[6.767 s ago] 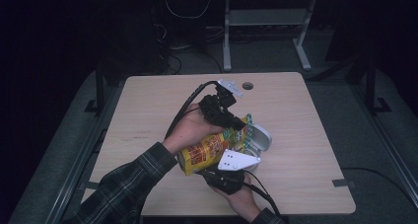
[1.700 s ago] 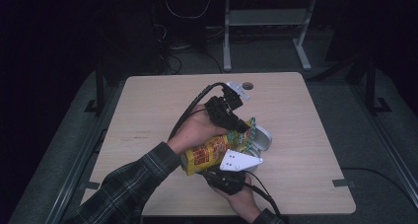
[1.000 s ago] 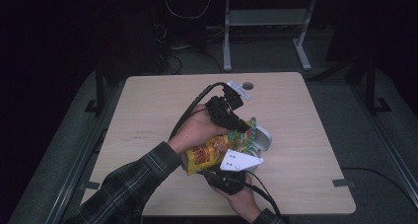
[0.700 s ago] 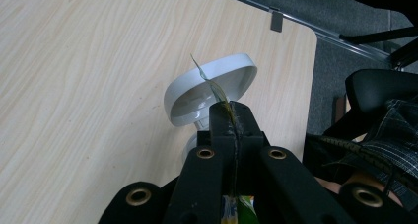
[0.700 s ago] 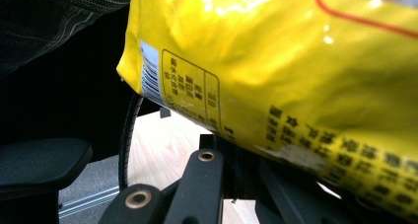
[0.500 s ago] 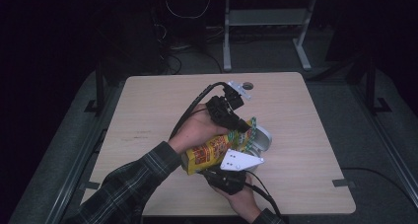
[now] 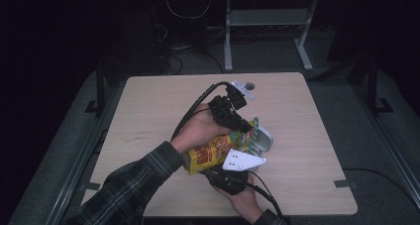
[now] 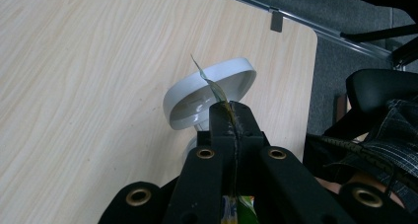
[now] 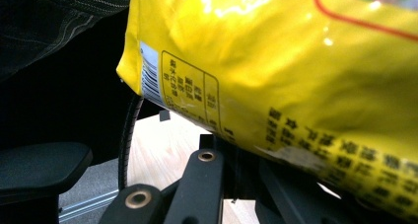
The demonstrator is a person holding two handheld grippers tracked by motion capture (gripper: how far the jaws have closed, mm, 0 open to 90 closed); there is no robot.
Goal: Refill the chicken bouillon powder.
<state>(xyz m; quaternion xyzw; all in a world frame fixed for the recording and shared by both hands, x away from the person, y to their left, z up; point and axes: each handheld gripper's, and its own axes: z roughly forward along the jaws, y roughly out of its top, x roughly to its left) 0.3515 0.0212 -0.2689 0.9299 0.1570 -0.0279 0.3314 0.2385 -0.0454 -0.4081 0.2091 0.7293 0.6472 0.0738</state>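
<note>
The wooden table (image 7: 148, 116) lay broad under my hands, pale and bare around the middle, where all the work was gathered. Just right of its centre I held a yellow snack bag (image 7: 214, 153) tipped on its side above the tabletop, its printed face up toward the high view and its opened mouth pointing at a white bowl (image 7: 265, 138) beside it. The bag's top edge reached over the bowl's rim.

My left gripper (image 7: 237, 120) came in from the far side of the bag. In the left gripper view its two black jaws stood pressed together on the bag's thin torn edge (image 8: 213, 88), a strip of foil sticking up out of the seam between them. Beyond that strip sat the white bowl (image 8: 236, 73), tilted in that view, its inside glossy; I could not tell whether anything lay in it.

My right gripper (image 7: 233, 173) sat at the near side, under the bag's lower end, the grey three-cornered plate (image 7: 241, 160) on its top. In the right gripper view the yellow snack bag (image 9: 276, 71) hung close over the jaws, barcode and small print plain on its back. The jaws there were drawn together at the bag's bottom seam, though the pinch itself was hidden behind the foil.
</note>
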